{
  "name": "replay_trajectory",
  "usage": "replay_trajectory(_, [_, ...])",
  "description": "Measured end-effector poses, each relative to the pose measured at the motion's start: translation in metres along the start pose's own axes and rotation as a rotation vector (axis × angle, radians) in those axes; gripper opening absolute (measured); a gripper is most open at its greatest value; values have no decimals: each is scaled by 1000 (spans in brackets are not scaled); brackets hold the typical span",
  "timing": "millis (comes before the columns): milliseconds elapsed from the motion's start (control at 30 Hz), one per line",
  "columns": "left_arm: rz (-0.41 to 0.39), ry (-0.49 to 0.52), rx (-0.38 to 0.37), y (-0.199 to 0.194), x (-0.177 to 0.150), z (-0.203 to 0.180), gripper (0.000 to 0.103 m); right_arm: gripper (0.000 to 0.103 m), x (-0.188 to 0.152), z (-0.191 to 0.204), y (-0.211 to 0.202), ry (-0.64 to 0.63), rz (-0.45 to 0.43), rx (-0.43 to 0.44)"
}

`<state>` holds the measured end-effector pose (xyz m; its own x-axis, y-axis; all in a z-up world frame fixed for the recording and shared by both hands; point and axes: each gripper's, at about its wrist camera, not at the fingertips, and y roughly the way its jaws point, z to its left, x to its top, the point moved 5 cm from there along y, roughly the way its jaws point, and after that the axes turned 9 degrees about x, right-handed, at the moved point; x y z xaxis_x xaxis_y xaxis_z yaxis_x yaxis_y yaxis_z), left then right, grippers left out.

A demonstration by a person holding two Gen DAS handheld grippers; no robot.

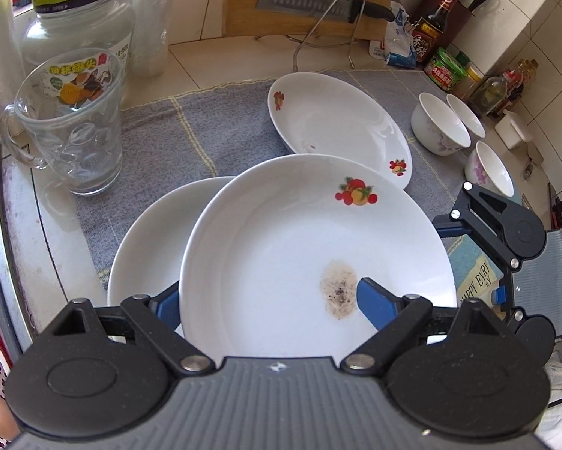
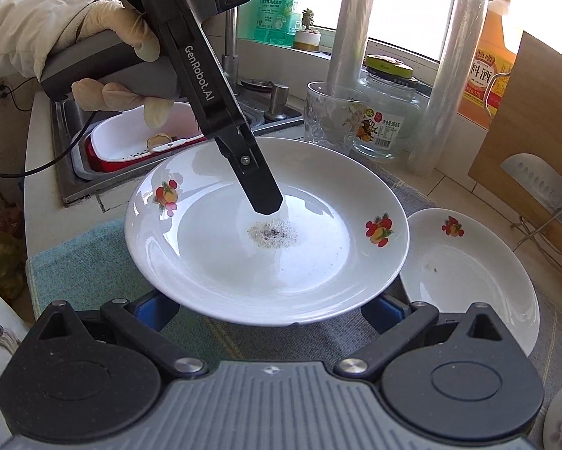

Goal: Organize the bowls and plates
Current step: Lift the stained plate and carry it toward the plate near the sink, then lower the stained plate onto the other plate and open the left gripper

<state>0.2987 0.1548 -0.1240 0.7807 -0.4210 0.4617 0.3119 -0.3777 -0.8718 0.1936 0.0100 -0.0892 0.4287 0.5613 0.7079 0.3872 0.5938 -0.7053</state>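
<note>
Home kitchen: sink (image 2: 74,172), knife (image 1: 318,3) on board, sauce btls (image 1: 436,18).

White plate (image 1: 281,232) with red-and-orange fruit prints and a speckled brown stain. Grey cloth (image 1: 213,120) with pale yellow lines. White bowls (image 1: 440,125) with purple flowers. Jar (image 1: 74,15) with green lid.
</note>
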Motion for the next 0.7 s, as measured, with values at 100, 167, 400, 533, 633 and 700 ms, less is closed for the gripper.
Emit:
replay_trajectory(100, [-2,-14,-8,1,-2,8,91,103,5,0,4,5,8,9])
replay_trajectory(167, [-2,-20,-11,2,-3,13,91,103,7,1,6,5,12,11])
replay_trajectory(400, [-2,-27,-16,4,-5,22,91,103,10,1,13,-2,41,14])
replay_trajectory(533, [-1,-19,-11,4,-6,23,91,103,9,1,16,-6,54,20])
replay_trajectory(633, [1,-20,-8,4,-8,24,91,103,10,1,15,-4,53,26])
replay_trajectory(700, [4,-22,-7,5,-9,25,91,103,10,1,15,2,51,28])
